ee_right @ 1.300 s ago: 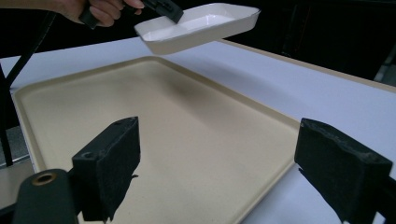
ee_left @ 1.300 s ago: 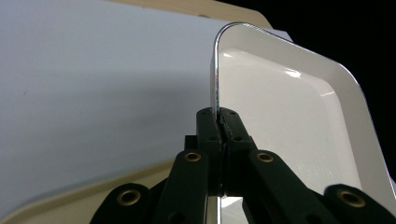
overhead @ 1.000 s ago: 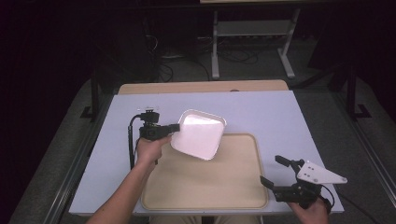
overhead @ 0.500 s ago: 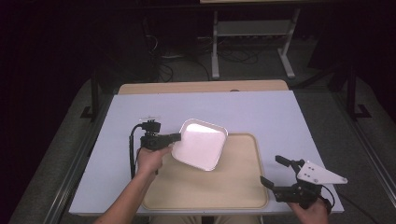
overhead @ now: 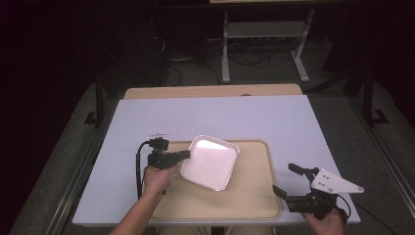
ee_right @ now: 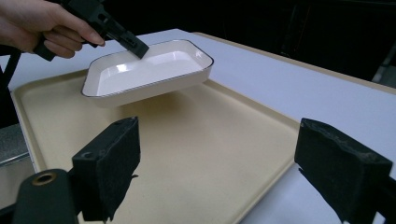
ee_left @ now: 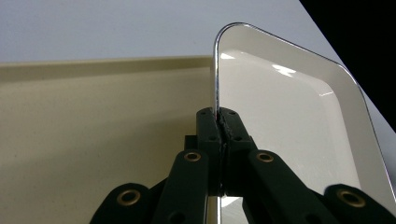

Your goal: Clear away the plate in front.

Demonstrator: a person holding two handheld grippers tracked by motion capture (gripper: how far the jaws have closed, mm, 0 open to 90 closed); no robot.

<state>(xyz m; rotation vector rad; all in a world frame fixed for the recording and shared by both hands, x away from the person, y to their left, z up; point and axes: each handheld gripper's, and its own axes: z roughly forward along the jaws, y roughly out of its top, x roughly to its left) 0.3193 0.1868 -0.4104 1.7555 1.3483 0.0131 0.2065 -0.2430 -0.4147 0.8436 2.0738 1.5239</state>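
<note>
The white rectangular enamel dish with a thin dark rim (overhead: 210, 162) hangs just above the beige plastic tray (overhead: 244, 205), over the tray's far-left part; in the right gripper view the dish (ee_right: 149, 70) is clear of the tray (ee_right: 196, 154), with shadow beneath it, and its far end tips slightly upward. The left gripper (overhead: 183, 155) is clamped on the rim at the dish's left edge, its jaws pinched together on the thin metal lip, as the left gripper view shows at (ee_left: 219, 123). The dish therefore extends away from that claw to the person's right, and its long axis runs roughly from the tray's far edge toward the near one, skewed a little to the tray's sides. The left hand (overhead: 157, 178) bears the whole weight from one side, so setting the dish down probably means lowering it and levelling it. The right gripper (overhead: 288, 182) waits off the tray's near-right corner, well apart from the dish, jaws spread wide and holding nothing. The tray lies on a pale lavender table top (overhead: 220, 117).
</note>
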